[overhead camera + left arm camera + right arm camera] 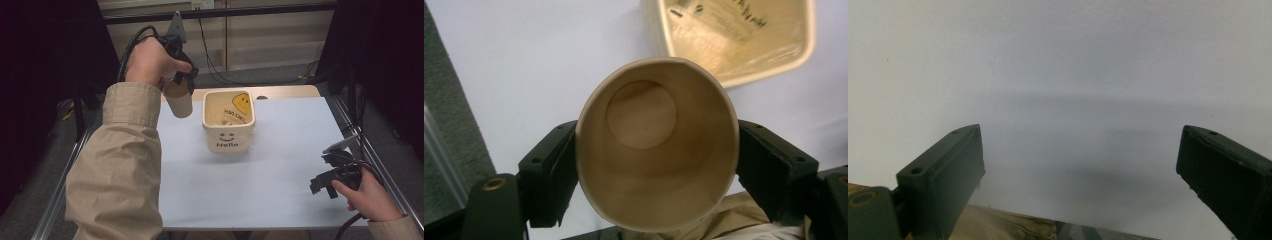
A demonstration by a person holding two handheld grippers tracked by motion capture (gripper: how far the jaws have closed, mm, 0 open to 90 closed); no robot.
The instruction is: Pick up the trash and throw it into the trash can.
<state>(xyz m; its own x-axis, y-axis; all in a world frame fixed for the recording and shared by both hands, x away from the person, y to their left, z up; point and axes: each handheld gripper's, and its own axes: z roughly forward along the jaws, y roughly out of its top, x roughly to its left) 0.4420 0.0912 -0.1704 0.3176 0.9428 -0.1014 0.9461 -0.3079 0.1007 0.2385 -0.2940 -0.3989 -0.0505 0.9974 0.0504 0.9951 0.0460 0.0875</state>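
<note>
One paper cup (656,145) gripped aloft – cream tub (228,121) just beside.

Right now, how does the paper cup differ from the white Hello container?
The paper cup is round, plain tan and held in the air by the left gripper; the Hello container is squarish, cream-white with a printed smiley, and stands on the table. The cup is narrower. Both are open-topped.

Overhead view; two close jaw-level views
</note>
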